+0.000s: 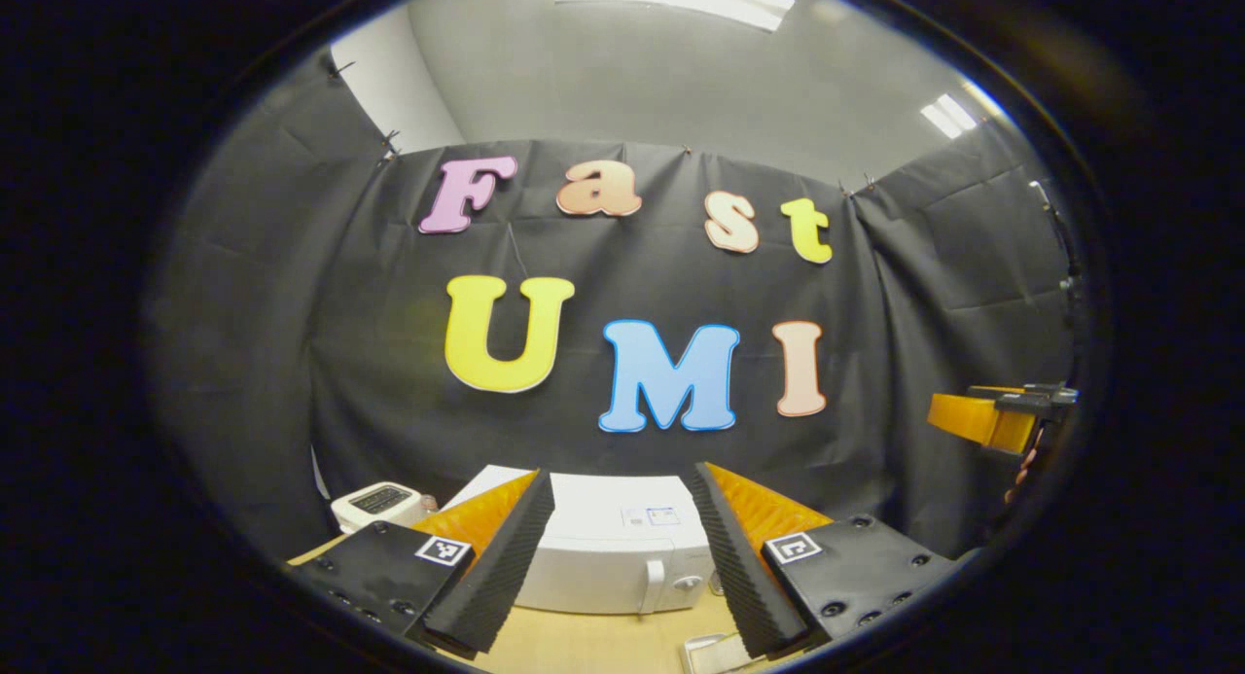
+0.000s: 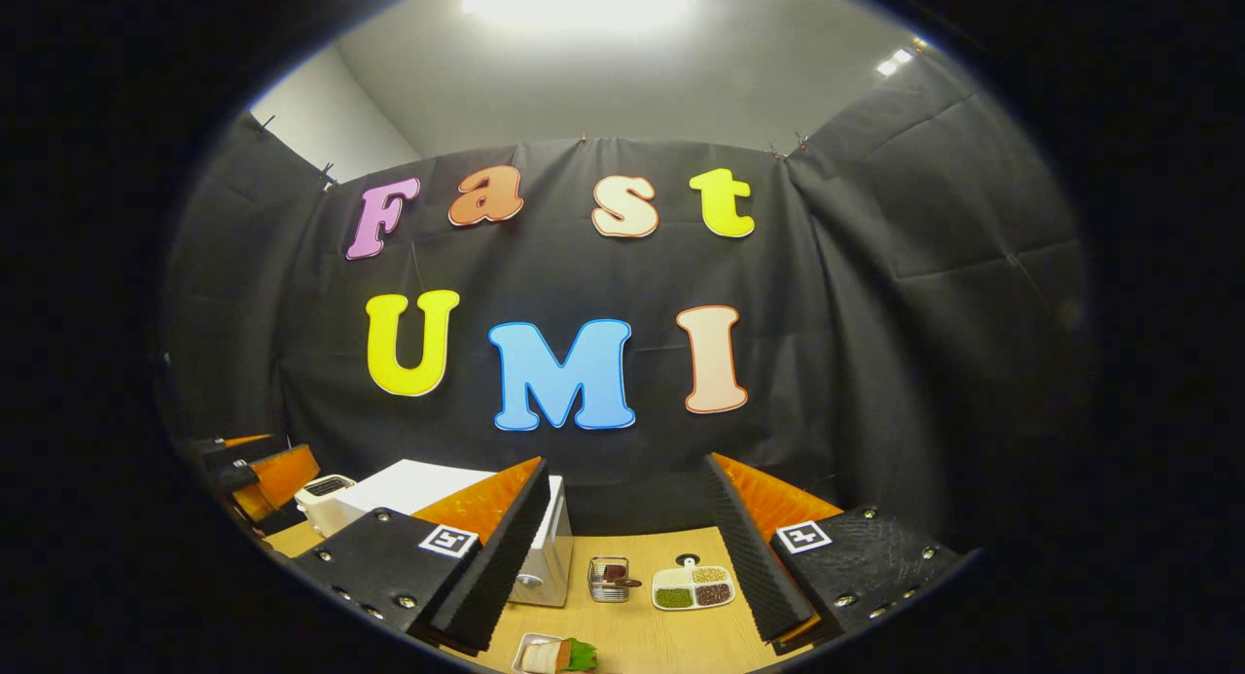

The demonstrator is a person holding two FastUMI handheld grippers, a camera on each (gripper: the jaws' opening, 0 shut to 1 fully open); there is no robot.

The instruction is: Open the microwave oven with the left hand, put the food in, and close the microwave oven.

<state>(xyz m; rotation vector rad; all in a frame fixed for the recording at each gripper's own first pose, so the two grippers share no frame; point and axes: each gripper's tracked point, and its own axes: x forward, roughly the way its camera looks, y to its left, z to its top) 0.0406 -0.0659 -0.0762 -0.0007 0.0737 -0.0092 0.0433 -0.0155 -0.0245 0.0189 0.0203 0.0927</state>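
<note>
1. Status: task not started. The microwave oven point(image 1: 622, 557) stands on the counter point(image 1: 593, 645) with its door closed; the door handle point(image 1: 654, 585) is untouched.
2. Left claw point(image 1: 622, 567): fingers spread wide, holding nothing. In the left gripper view it hangs above the counter, well apart from the microwave oven, which sits between its fingers at 12 o'clock ahead.
3. Right claw point(image 2: 622, 567): fingers spread wide, holding nothing. In the right gripper view the microwave oven point(image 2: 545, 548) lies at 10 o'clock, partly hidden behind the claw's left finger.
4. Food: a small tray with a green-and-orange item point(image 2: 554, 655) rests on the counter point(image 2: 661, 635) at 6 o'clock in the right gripper view, near the claw. This is judged to be the food to load; its exact type cannot be told.
5. Other items: a divided dish of grains point(image 2: 693, 588) and a small metal basket point(image 2: 609, 579) stand at 12 o'clock ahead of the right claw; a white toaster point(image 1: 379, 504) sits beside the microwave oven.
6. Remaining steps, all outstanding: open the door with the left claw, pick up and insert the food, close the door.
</note>
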